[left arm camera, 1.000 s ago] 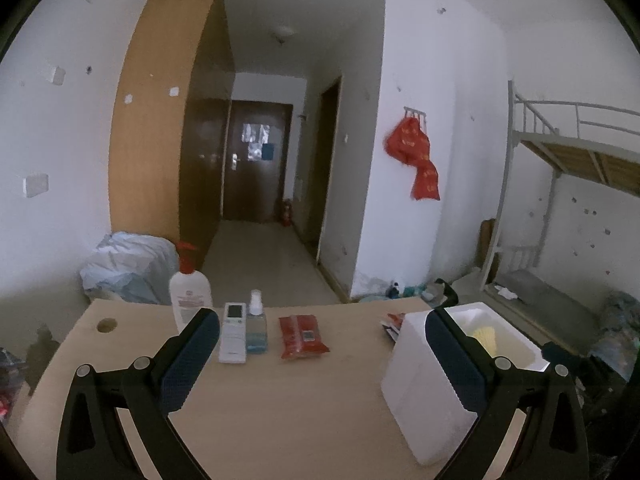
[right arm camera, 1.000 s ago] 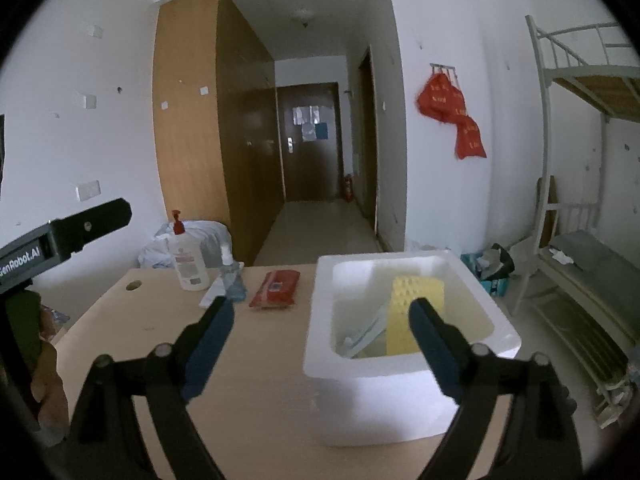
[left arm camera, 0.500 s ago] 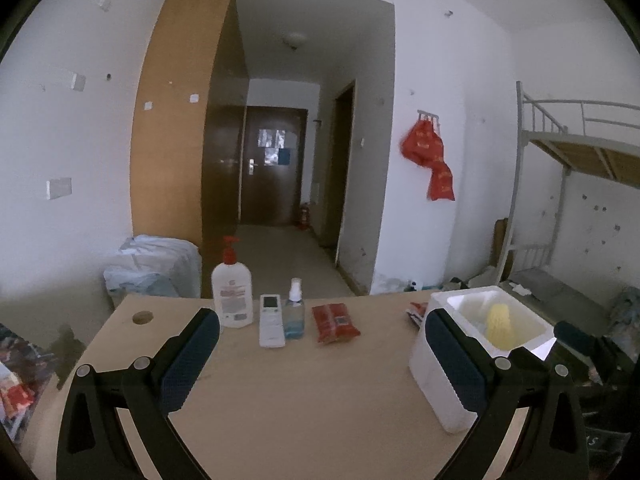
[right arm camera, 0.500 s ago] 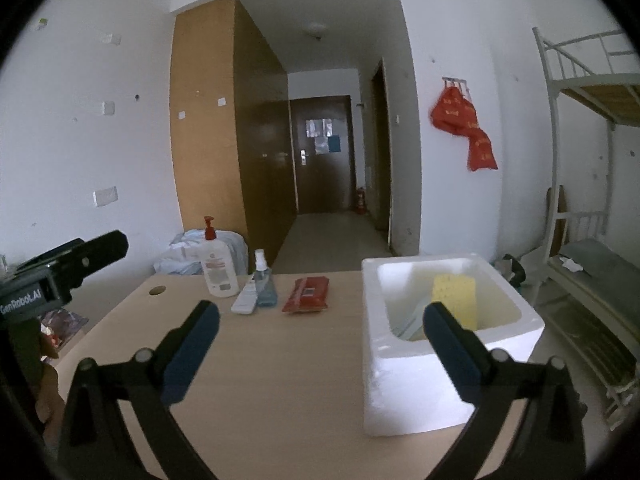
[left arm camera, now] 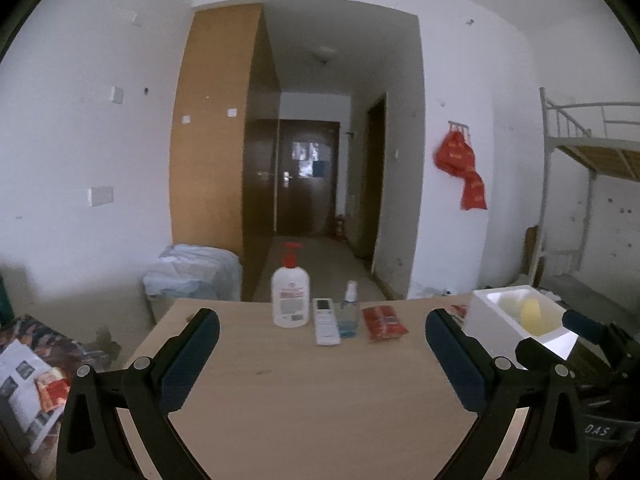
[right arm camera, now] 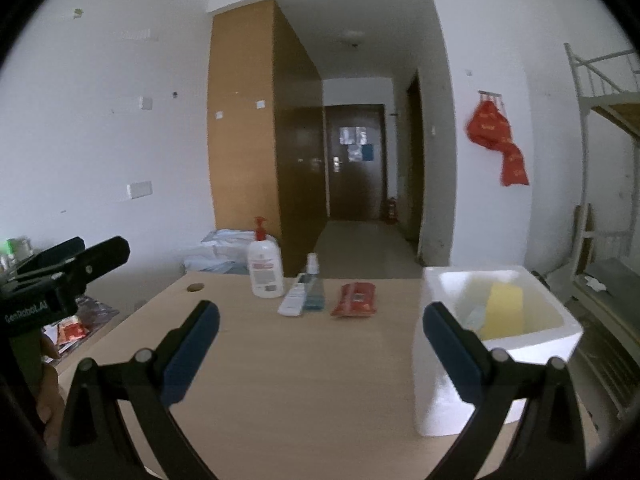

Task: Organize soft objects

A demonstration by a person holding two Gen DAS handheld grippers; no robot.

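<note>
Wooden desk [right arm camera: 300,380] below; yellow sponge [right arm camera: 505,306] in foam box [right arm camera: 440,392], just right of released right claw [right arm camera: 321,354]; left claw [left arm camera: 322,360] released.

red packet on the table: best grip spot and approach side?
The red packet lies flat between the spray bottle and the foam box. I'd come from above with the right gripper, which is open, and pinch across its narrow width at mid-length; the box side has more free room.

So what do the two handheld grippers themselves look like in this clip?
Both match: the left gripper and the right gripper have black, angular linkage arms with silver pivot pins and dark blue rectangular finger pads. White lettering runs along the left gripper's body. No cables or sleeves show.
</note>
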